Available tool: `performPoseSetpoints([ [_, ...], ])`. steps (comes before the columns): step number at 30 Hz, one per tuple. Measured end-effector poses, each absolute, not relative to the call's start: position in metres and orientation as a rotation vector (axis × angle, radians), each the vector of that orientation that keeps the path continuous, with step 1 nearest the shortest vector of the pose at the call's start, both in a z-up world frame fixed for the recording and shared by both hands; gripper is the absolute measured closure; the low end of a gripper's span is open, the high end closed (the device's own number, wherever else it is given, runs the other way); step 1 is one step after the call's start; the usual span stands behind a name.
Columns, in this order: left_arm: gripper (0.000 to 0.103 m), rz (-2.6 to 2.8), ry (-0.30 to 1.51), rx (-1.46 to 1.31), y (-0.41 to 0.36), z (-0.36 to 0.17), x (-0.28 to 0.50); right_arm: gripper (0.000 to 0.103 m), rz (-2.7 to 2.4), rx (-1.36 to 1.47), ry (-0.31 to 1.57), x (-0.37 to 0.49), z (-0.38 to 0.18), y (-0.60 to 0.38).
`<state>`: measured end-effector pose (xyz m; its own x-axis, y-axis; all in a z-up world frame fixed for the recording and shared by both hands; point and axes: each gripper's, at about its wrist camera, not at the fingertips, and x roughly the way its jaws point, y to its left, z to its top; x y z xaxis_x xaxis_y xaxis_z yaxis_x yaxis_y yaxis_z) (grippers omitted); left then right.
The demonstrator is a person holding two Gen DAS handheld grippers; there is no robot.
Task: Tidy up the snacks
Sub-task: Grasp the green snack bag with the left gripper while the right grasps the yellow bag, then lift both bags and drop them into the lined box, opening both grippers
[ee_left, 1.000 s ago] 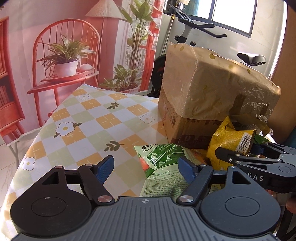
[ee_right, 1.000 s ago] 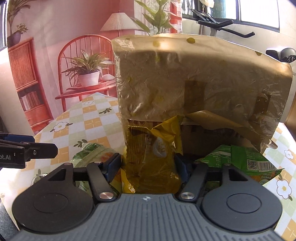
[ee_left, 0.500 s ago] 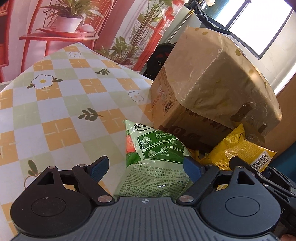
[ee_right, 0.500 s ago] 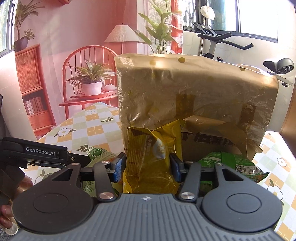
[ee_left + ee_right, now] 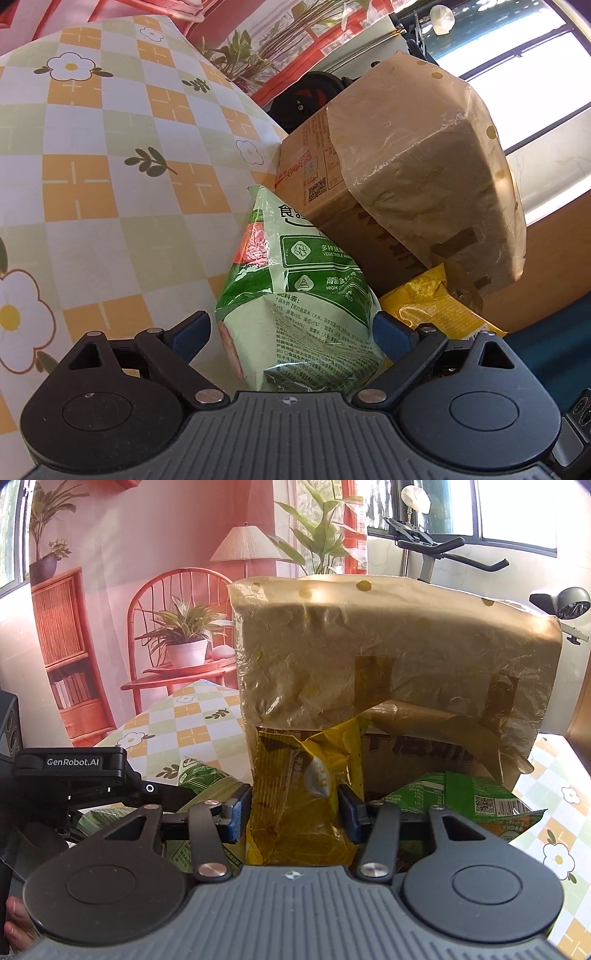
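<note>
A green snack bag [image 5: 295, 295] lies on the checked tablecloth [image 5: 92, 184], leaning against a cardboard box [image 5: 424, 166] wrapped in brown paper. My left gripper [image 5: 291, 328] straddles the bag's near end. Its jaws are opening, and the blue pads stand just clear of the bag's sides. A yellow snack bag [image 5: 291, 760] stands upright in front of the box [image 5: 388, 653], with my right gripper [image 5: 295, 805] shut on its lower part and both pads pressing into the foil. The same yellow bag [image 5: 432, 310] shows to the right in the left wrist view.
Another green bag [image 5: 461, 801] lies right of the yellow one under the box's loose paper flap. The left device's black housing [image 5: 74, 771] sits close on the left, with a person's fingers [image 5: 14, 923] below it. An exercise bike [image 5: 443, 546] stands behind the table.
My left gripper has dropped lower and rolled, and its jaws have widened around the green bag. The right jaws have narrowed onto the yellow bag, which has barely moved.
</note>
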<state>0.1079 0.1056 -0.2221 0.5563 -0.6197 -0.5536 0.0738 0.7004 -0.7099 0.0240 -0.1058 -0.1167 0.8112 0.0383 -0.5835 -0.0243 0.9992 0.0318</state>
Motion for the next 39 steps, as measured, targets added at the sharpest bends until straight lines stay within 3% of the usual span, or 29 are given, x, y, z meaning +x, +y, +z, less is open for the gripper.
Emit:
performPoseSetpoints([
  [8, 0.01, -0.47, 0.875, -0.692, 0.102, -0.217, 0.104, 0.052, 0.034, 0.028, 0.624, 0.024, -0.118, -0.106],
  [11, 0.018, -0.475, 0.883, -0.683, 0.102, -0.218, 0.103, 0.052, 0.035, 0.027, 0.625, 0.024, -0.118, -0.106],
  [13, 0.034, -0.488, 0.873, -0.666, 0.102, -0.216, 0.102, 0.052, 0.034, 0.029, 0.625, 0.023, -0.118, -0.106],
  [16, 0.049, -0.495, 0.857, -0.652, 0.104, -0.208, 0.1, 0.052, 0.033, 0.036, 0.624, 0.022, -0.116, -0.106],
  [25, 0.052, -0.388, 0.681, -0.34, 0.096, -0.151, 0.067, 0.053, 0.054, 0.065, 0.6, 0.014, -0.106, -0.106],
  [39, 0.052, -0.301, 0.493, -0.247, 0.098, -0.075, 0.037, 0.053, 0.09, 0.06, 0.467, -0.012, -0.062, -0.098],
])
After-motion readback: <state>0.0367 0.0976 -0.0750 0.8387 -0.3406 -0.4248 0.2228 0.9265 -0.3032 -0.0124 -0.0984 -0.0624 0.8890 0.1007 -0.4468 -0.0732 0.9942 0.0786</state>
